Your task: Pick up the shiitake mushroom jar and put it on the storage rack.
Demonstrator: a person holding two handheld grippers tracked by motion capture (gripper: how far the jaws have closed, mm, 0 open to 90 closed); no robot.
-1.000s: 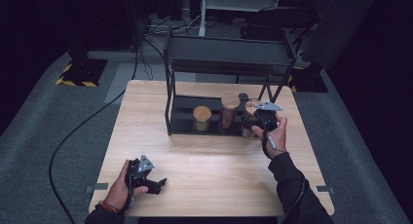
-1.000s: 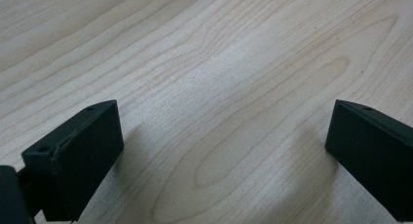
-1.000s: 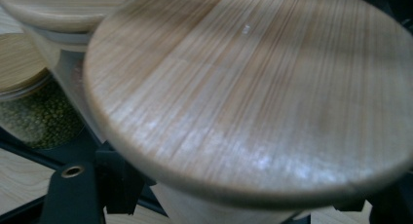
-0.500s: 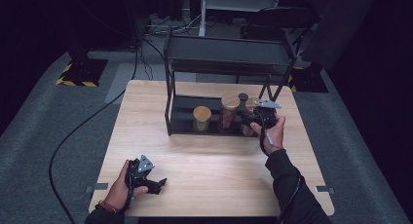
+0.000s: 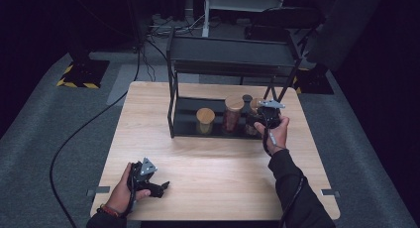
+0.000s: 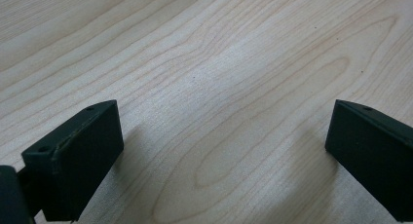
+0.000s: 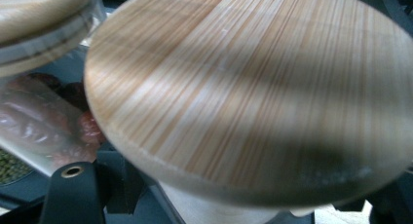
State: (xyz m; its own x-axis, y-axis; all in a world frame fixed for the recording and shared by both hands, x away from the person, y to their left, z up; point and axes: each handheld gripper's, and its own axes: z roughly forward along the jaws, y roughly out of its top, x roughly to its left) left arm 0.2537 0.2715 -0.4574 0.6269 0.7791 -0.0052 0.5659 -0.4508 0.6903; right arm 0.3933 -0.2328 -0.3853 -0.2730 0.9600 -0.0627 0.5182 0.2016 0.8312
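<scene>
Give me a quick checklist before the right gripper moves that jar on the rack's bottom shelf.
1. Right gripper shut on the jar with the wooden lid: ok, jaws stand either side below the lid.
2. Lid seated flat on the jar: cannot tell, too close to see the seam.
3. Room beside the neighbouring jar: not ok, it stands right alongside.
4. Headroom under the rack's upper shelf: cannot tell from above.
5. Left gripper out of the way: ok, open over bare table at the near edge.
</scene>
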